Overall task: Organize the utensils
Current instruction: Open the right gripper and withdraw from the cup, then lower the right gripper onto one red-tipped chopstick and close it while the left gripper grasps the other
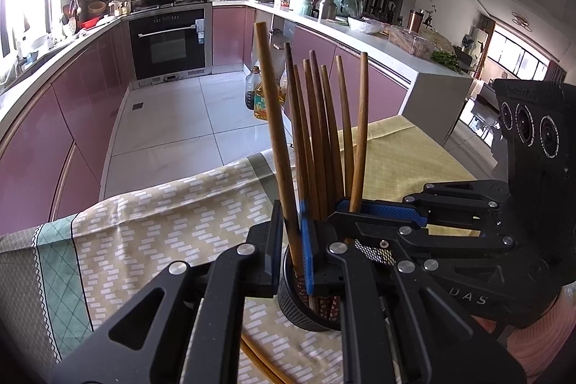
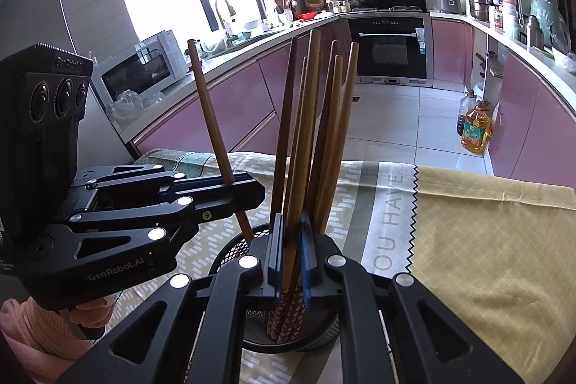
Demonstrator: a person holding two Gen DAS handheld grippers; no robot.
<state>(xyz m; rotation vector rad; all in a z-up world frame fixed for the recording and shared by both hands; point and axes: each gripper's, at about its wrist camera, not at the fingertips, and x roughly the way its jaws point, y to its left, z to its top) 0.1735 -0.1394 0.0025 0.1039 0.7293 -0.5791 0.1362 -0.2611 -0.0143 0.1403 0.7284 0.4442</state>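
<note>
Both grippers pinch chopsticks over a black mesh holder [image 2: 252, 242] on the cloth-covered table [image 2: 486, 240].

The left wrist view alone shows a loose chopstick [image 1: 259, 362] lying on the patterned cloth at 6 o'clock from the holder, and the living area at 3 o'clock; the right wrist view alone shows the window, a microwave [image 2: 140, 67] at 10 o'clock, and the holder's inside with patterned chopstick ends. The left gripper [image 1: 292, 240] has its fingers nearly together, clamped on one wooden chopstick [image 1: 273, 117] that stands tilted with its lower end in the holder. The right gripper [image 2: 291, 252] is likewise almost closed, pinching another chopstick [image 2: 306, 132] within the bundle [image 1: 320, 132] standing upright in the holder. A pink sleeve [image 2: 21, 330] shows behind the left gripper.
</note>
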